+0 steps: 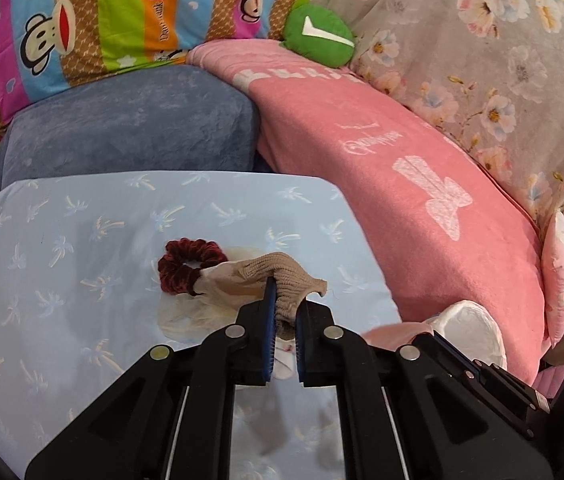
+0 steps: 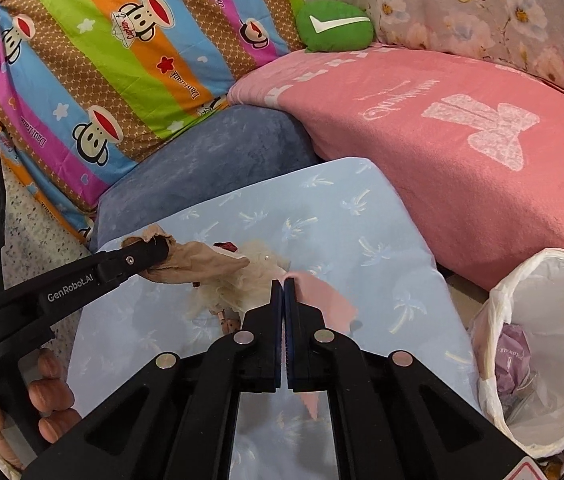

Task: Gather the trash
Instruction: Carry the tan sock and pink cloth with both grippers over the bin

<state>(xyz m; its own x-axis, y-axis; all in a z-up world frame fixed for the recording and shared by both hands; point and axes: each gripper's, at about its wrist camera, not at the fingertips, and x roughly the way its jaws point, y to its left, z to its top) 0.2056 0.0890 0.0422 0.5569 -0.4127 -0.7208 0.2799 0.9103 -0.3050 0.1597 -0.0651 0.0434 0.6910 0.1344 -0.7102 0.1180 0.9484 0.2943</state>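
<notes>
My left gripper [image 1: 285, 300] is shut on a tan knitted stocking [image 1: 285, 276] and holds it above the light blue cushion [image 1: 82, 240]. A dark red scrunchie [image 1: 186, 264] and a cream tulle scrap [image 1: 198, 312] lie under it. In the right wrist view the left gripper [image 2: 150, 254] shows from the side with the stocking [image 2: 198, 264] in it. My right gripper [image 2: 284, 284] is shut on a pink paper scrap [image 2: 321, 300] above the cushion [image 2: 341, 232], beside the cream tulle [image 2: 242, 276]. A bin with a white liner [image 2: 541, 344] stands at the right, with purple trash [image 2: 515, 356] inside.
A pink blanket [image 2: 461, 152], a blue-grey pillow [image 1: 130, 124], a striped monkey-print quilt [image 2: 114, 60], a green check-mark plush [image 2: 333, 26] and a floral cover [image 1: 501, 60] surround the cushion. The bin rim [image 1: 469, 320] shows at the left wrist view's right.
</notes>
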